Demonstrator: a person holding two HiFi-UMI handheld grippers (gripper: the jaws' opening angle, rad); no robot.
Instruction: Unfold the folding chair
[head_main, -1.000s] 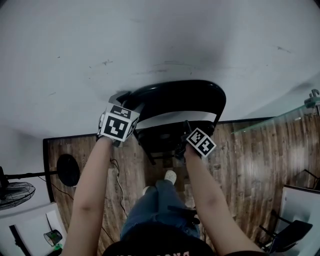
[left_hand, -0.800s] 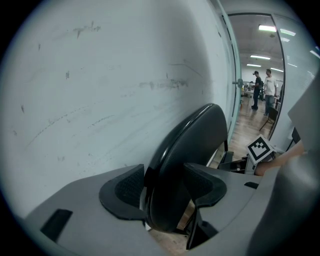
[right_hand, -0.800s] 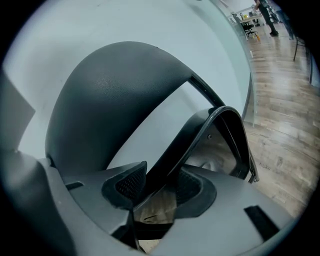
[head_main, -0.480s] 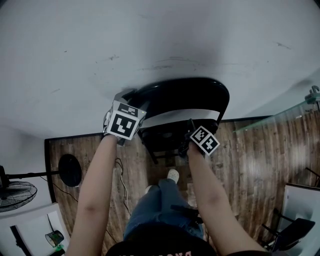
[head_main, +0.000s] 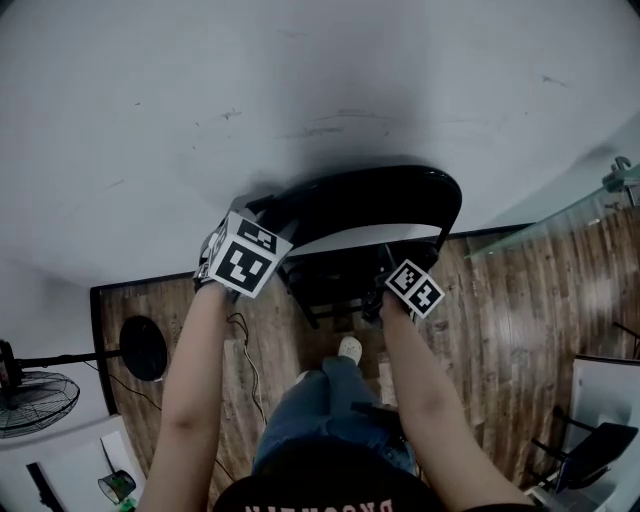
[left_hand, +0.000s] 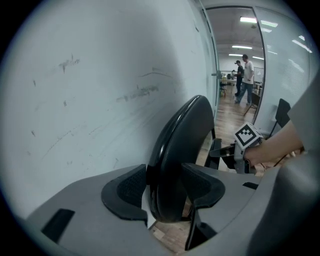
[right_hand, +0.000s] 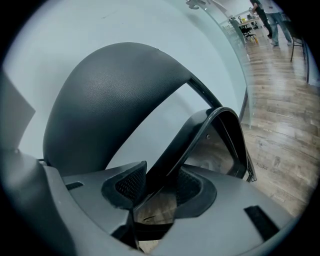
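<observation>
The left gripper rolls on the left end of the folding chair's backrest. Its marker cube faced the head camera almost squarely a second ago; now it is tilted clockwise and shows more of its top face. It has also shifted slightly right and nearer. The right gripper has drifted a little right too, and the backrest's right end reaches slightly farther right along the wall.

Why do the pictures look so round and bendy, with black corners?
Head view: the wide lens bends the white wall and wooden floor into curves. Left gripper view: black corners, and the near chair backrest looks swollen. Right gripper view: black corners too.
</observation>
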